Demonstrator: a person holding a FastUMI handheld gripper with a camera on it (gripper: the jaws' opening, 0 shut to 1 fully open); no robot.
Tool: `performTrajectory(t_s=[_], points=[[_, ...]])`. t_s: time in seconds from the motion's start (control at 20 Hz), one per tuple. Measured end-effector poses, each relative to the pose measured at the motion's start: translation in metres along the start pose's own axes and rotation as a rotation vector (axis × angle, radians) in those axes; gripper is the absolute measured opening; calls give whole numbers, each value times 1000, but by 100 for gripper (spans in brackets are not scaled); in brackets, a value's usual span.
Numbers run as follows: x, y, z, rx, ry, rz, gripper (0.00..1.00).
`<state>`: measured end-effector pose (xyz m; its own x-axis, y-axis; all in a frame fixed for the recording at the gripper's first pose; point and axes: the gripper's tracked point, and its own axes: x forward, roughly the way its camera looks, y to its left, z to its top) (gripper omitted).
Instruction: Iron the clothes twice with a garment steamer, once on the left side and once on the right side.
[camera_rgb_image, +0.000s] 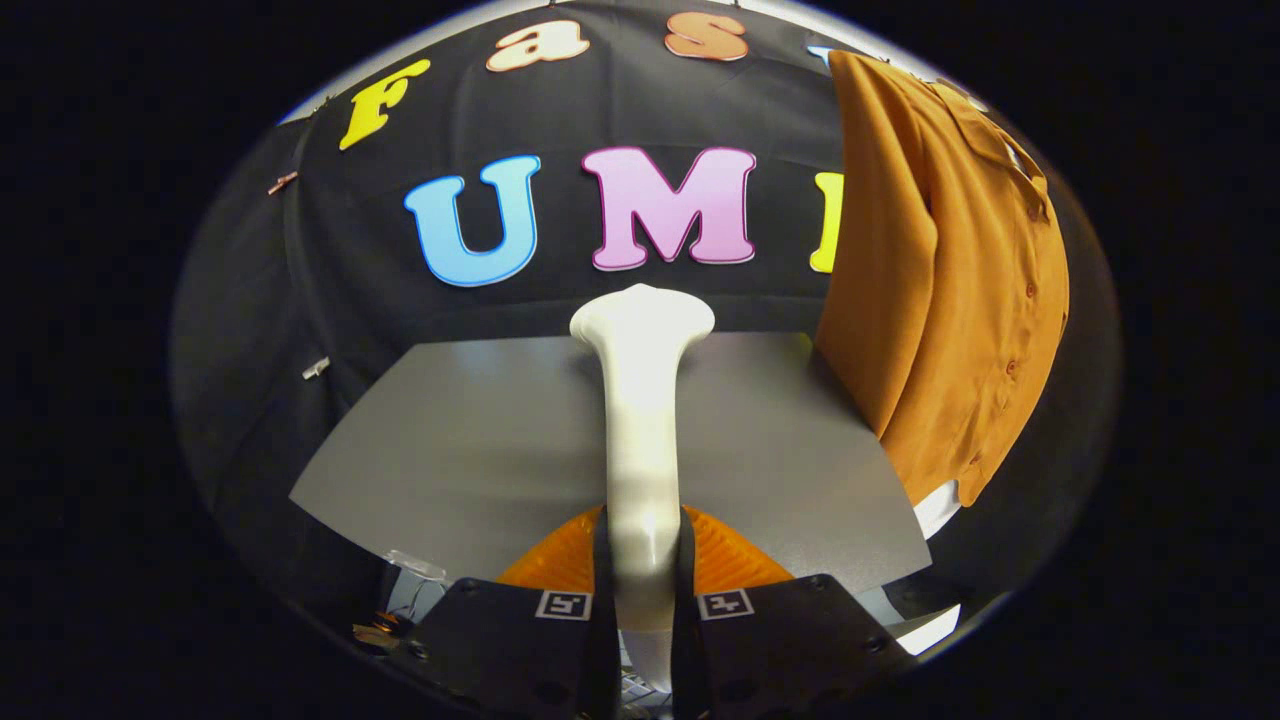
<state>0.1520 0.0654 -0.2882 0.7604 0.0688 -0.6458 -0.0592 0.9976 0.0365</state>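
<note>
Your claw pinches the white steamer, head upright; rust-orange buttoned shirt hangs beyond, to its right.

Gripper-mounted fisheye, facing forward over table

The garment steamer has a smooth, glossy plastic body with a soft highlight along its neck, and the gripper clamps both fingers on that neck. The shirt is a soft woven cloth with a faint sheen, falling in loose folds. The table has a smooth, matt surface, and the booth wall is matt cloth.
</note>
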Motion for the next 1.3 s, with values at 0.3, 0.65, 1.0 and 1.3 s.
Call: performTrajectory(t_s=[0.3, 0.65, 1.0, 1.3], points=[[-92, -12, 64, 34, -257, 21, 23], [-190, -54, 102, 16, -499, -6, 23], [-219, -151, 127, 40, -636, -88, 23], [-187, -209, 123, 5, -643, -119, 23]])
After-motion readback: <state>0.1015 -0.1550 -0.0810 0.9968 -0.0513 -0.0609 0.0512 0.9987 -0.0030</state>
